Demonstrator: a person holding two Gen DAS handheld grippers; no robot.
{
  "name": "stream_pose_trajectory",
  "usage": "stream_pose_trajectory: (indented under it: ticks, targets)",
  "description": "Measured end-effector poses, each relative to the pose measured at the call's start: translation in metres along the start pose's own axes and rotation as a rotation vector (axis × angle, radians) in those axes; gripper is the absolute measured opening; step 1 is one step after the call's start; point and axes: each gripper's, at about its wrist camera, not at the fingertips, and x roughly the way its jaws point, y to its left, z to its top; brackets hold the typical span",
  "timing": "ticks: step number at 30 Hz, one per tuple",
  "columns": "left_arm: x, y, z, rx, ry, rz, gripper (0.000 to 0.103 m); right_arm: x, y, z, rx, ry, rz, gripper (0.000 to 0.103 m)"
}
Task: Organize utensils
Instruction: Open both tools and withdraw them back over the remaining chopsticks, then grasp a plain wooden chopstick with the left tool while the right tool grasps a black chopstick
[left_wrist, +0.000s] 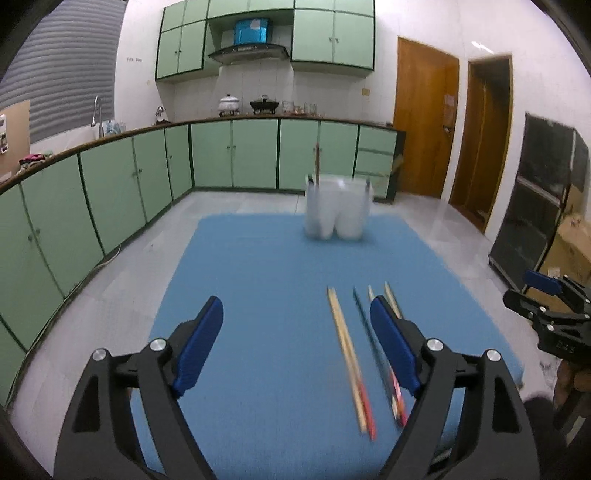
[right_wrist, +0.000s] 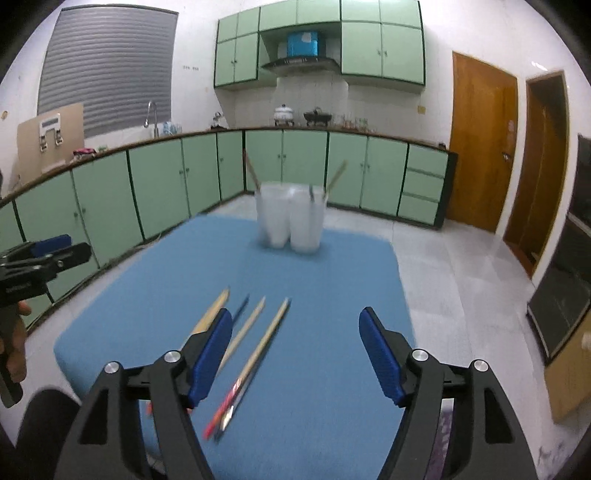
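Note:
Several chopsticks (left_wrist: 351, 362) lie side by side on the blue mat (left_wrist: 266, 280), some pale wood with red ends, one dark. They also show in the right wrist view (right_wrist: 255, 350). A white two-cup holder (left_wrist: 337, 210) stands at the mat's far edge with a few sticks upright in it; it also shows in the right wrist view (right_wrist: 291, 218). My left gripper (left_wrist: 295, 332) is open and empty above the mat, left of the chopsticks. My right gripper (right_wrist: 295, 343) is open and empty, just right of them.
Green kitchen cabinets (left_wrist: 110, 192) run along the left and back. Wooden doors (left_wrist: 424, 118) stand at the right. A dark cabinet (left_wrist: 539, 206) and a cardboard box (left_wrist: 572, 251) stand at the far right. Tiled floor surrounds the mat.

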Motion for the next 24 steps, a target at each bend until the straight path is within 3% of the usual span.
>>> stream_pose_trajectory:
  ticks: [6, 10, 18, 24]
  targets:
    - [0.003, -0.006, -0.072, 0.030, 0.102, 0.012, 0.079, 0.002, 0.013, -0.060, 0.092, 0.084, 0.014, 0.069]
    - [0.016, -0.010, -0.095, 0.061, 0.154, 0.031, 0.078, 0.011, 0.024, -0.081, 0.082, 0.115, 0.022, 0.068]
    - [0.047, -0.026, -0.116, 0.097, 0.249, 0.002, 0.075, 0.025, 0.030, -0.088, 0.057, 0.152, 0.023, 0.067]
    - [0.056, -0.033, -0.115, 0.098, 0.243, -0.004, 0.076, 0.034, 0.034, -0.094, 0.032, 0.164, 0.033, 0.066]
